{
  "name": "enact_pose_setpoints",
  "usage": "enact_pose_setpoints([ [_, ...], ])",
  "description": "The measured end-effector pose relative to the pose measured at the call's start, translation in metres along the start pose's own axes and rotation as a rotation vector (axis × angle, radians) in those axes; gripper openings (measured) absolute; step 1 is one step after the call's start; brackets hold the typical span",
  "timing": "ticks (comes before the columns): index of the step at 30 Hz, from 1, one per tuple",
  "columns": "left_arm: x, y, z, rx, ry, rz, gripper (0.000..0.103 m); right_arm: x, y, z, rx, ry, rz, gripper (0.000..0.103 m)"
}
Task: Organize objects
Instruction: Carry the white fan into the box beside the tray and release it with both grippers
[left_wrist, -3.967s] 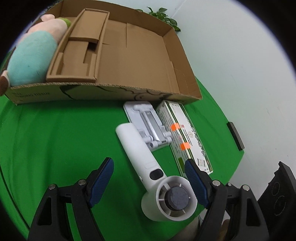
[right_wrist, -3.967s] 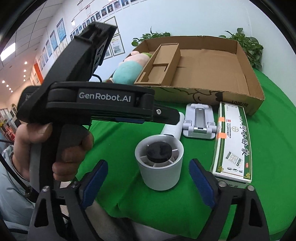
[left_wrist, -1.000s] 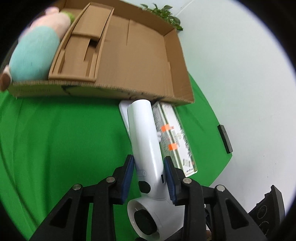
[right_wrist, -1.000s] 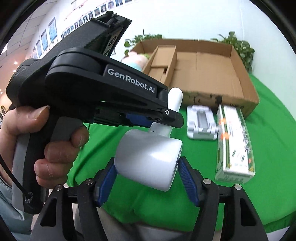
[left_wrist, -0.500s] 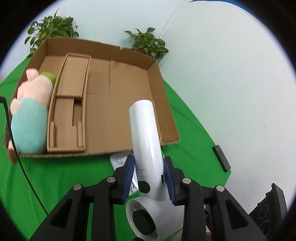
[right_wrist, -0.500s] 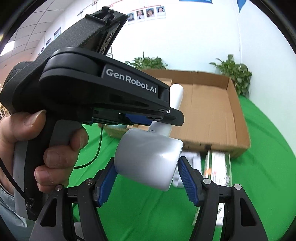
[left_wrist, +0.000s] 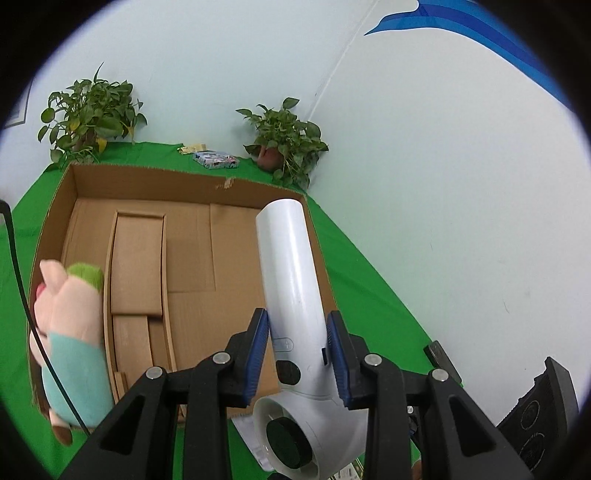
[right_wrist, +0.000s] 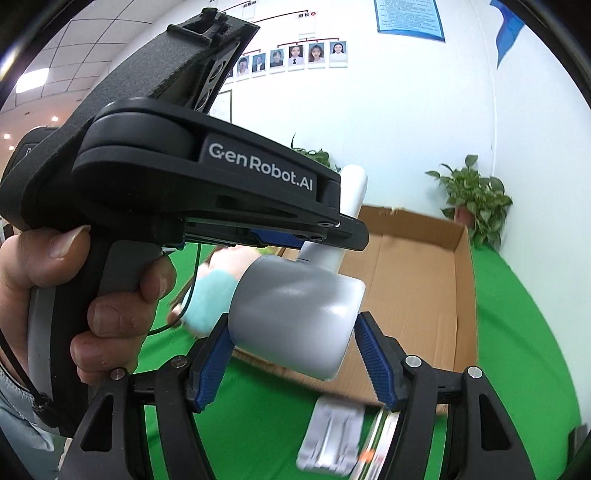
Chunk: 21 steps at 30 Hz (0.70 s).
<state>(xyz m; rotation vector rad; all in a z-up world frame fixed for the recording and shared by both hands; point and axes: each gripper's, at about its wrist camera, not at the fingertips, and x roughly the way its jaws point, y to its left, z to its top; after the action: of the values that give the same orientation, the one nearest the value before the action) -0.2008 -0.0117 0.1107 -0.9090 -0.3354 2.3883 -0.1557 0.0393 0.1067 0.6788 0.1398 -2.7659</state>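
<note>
My left gripper is shut on the handle of a white hair dryer and holds it in the air over the near right part of an open cardboard box. My right gripper is shut on the dryer's grey-white barrel; its blue pads press both sides. The left gripper's black body fills the upper left of the right wrist view. A white folding stand and a long green-white box lie on the green cloth in front of the cardboard box.
A plush pig lies in the box's left side beside a cardboard insert. Two potted plants stand by the back wall. A black cable runs at the left. A small black device lies at the cloth's right edge.
Both grippers have lifted the hair dryer higher and carried it forward, over the cardboard box. The stand and long box have dropped to the bottom of the right wrist view.
</note>
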Motion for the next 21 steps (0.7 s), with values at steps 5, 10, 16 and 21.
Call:
enact_pose_setpoints([
  [5,0.023,0.018,0.012,-0.012,0.027,0.026,0.031,0.027,-0.014,0.016,0.008,0.027,0.029,0.063],
  [10,0.054,0.043,0.005,-0.054,0.083,0.052,0.031,0.064,-0.028,0.009,0.031,0.085,0.059,0.063],
  [16,0.090,0.064,-0.007,-0.077,0.154,0.100,0.032,0.111,-0.046,-0.014,0.074,0.167,0.118,0.063],
  [21,0.113,0.073,-0.016,-0.083,0.206,0.143,0.032,0.137,-0.058,-0.029,0.120,0.226,0.156,0.063],
])
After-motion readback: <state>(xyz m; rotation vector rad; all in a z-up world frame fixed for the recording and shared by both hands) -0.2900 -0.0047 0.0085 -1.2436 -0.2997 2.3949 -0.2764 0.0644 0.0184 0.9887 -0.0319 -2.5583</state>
